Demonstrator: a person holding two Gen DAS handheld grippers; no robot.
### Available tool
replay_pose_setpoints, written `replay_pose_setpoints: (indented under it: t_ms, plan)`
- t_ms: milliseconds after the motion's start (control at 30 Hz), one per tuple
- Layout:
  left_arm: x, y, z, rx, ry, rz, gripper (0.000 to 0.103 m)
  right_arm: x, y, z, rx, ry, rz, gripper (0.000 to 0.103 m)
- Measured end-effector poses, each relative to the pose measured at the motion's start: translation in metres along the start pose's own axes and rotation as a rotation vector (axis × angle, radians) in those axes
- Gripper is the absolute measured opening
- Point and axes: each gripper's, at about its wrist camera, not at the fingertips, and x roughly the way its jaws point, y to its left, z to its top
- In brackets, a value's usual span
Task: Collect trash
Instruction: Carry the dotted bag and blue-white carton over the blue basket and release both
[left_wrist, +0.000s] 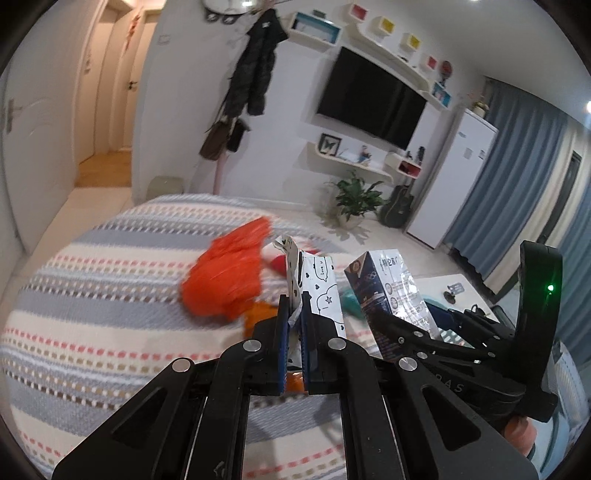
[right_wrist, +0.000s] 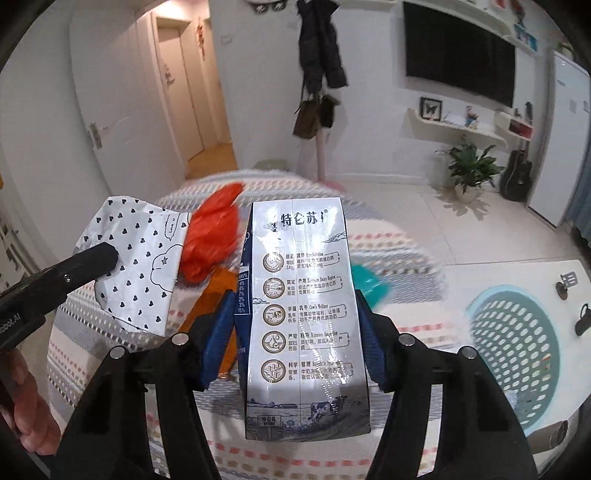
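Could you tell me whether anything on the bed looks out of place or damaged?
Yes. A crumpled orange plastic bag lies on the striped bedspread, with a teal scrap beside it. The heart-print wrapper in the left gripper is creased and torn-edged.

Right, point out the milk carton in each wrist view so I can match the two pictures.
Left wrist view: the milk carton is right of centre, upright, held in the right gripper.
Right wrist view: the carton fills the centre, clamped between the gripper's blue pads.
Shared landmark: the orange plastic bag on the striped bedspread, left of the carton in both views.
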Motion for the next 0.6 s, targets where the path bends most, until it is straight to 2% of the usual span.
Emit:
replay_pose_setpoints:
  t_ms: [233, 433, 600]
  plan:
    - [0.015, -0.05, 0.015, 0.069, -0.002, -0.056, 0.004, -0.032, -0.052, 0.006, 0.089, -0.075, -0.061, 0.058]
    - [0.039, -0.098, 0.021, 0.144, 0.018, -0.107, 0.004, -0.052, -0.115, 0.001, 0.207, -0.113, -0.11, 0.058]
    - [0.073, -0.137, 0.022, 0.185, 0.066, -0.167, 0.004, -0.064, -0.174, -0.01, 0.324, -0.125, -0.135, 0.058]
